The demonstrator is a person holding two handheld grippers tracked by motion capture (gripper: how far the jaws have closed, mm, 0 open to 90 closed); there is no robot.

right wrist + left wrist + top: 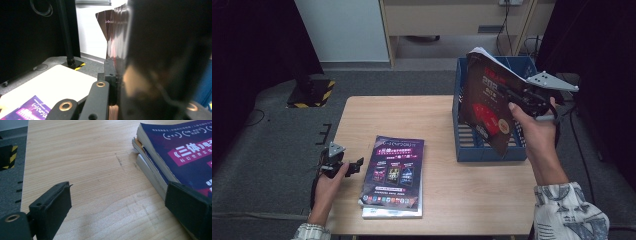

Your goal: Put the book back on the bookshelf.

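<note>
My right gripper [518,99] is shut on a dark red-covered book [486,102], held upright and tilted over the blue file rack [484,150] at the table's right. In the right gripper view the book [160,50] fills the right side, clamped between the jaws. A stack of books with a purple cover [394,175] lies flat on the table near the front. My left gripper [357,165] rests at the table's left edge beside the stack, open, with only bare wood between its jaws. In the left gripper view the stack [175,152] lies just past the right jaw.
The wooden table [387,112] has free room at the back left. A wooden cabinet [452,20] stands beyond the table. A yellow-and-black marked base [312,92] sits on the grey carpet at the left. Dark curtains hang on both sides.
</note>
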